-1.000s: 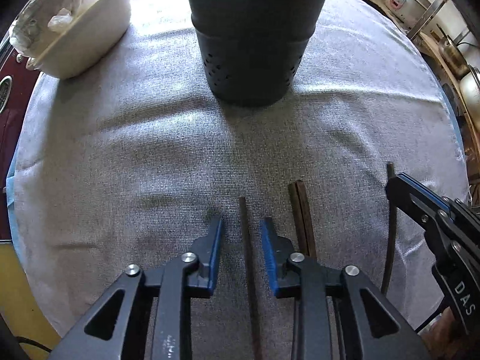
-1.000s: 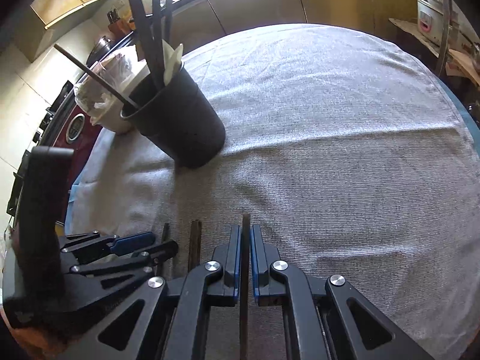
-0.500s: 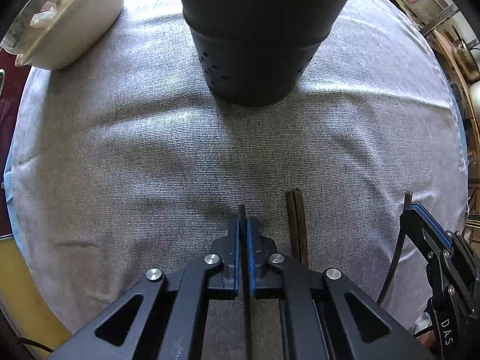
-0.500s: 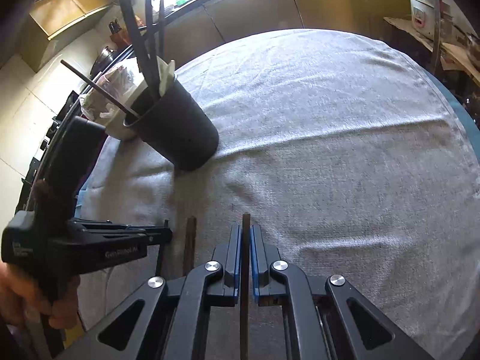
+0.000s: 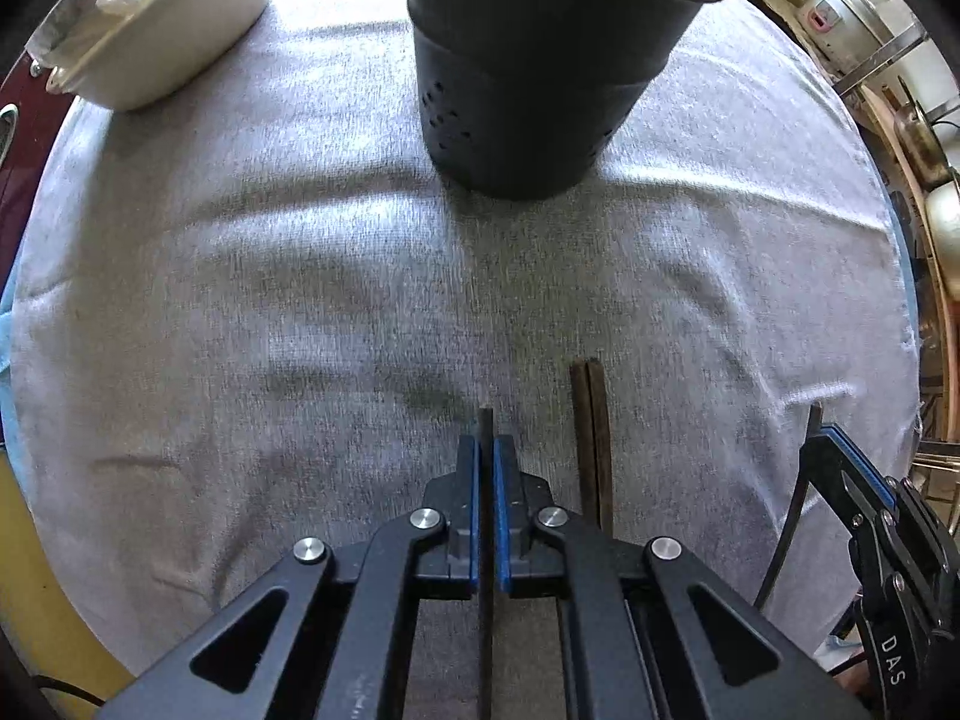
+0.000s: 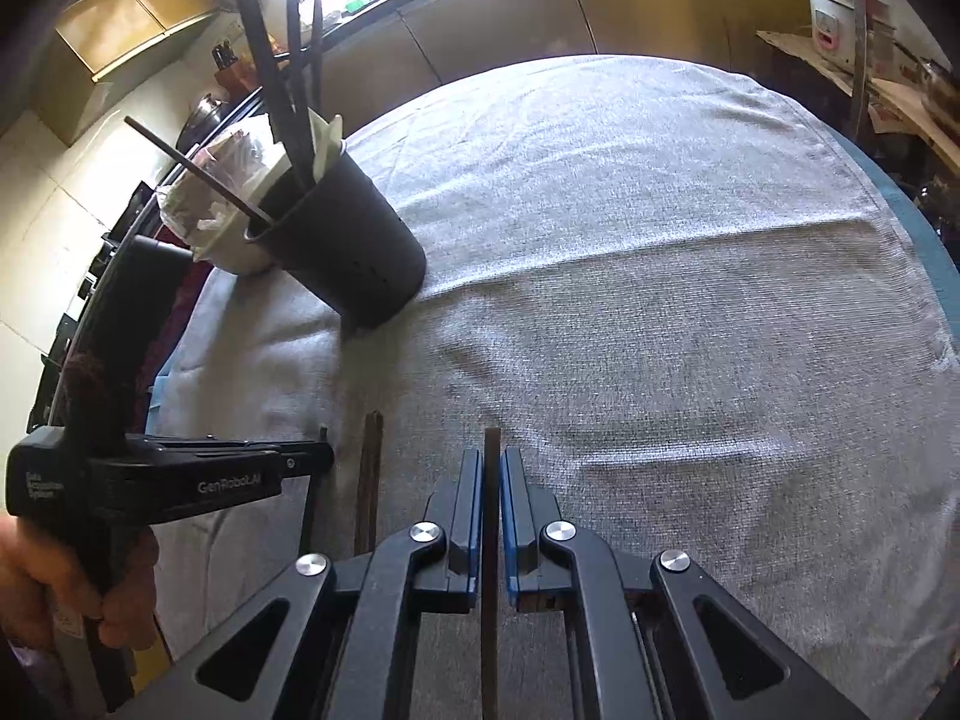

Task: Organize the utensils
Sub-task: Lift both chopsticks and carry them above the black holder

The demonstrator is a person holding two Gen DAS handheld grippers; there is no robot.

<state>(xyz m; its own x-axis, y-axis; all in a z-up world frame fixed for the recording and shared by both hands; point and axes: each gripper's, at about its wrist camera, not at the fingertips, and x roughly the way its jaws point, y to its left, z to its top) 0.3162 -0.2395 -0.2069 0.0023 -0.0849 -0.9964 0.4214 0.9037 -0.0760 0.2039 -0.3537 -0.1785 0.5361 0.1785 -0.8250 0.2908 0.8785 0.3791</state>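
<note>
Left wrist: left gripper [image 5: 486, 468] clamps a chopstick [image 5: 485, 420]; right gripper [image 6: 492, 480] clamps another [image 6: 492, 444], both bound for holder [image 5: 540, 96] ahead.

Left hand-held gripper [image 5: 486, 462] and right hand-held gripper [image 6: 492, 474] each pinch a thin stick.

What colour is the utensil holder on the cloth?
Matte black, with small drain holes low on its side. The utensil holder shows best in the left wrist view.

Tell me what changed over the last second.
The left gripper shut on a chopstick it had straddled open, and moved nearer the black holder. The right gripper stays clamped on its chopstick; the brown pair hasn't moved.
</note>
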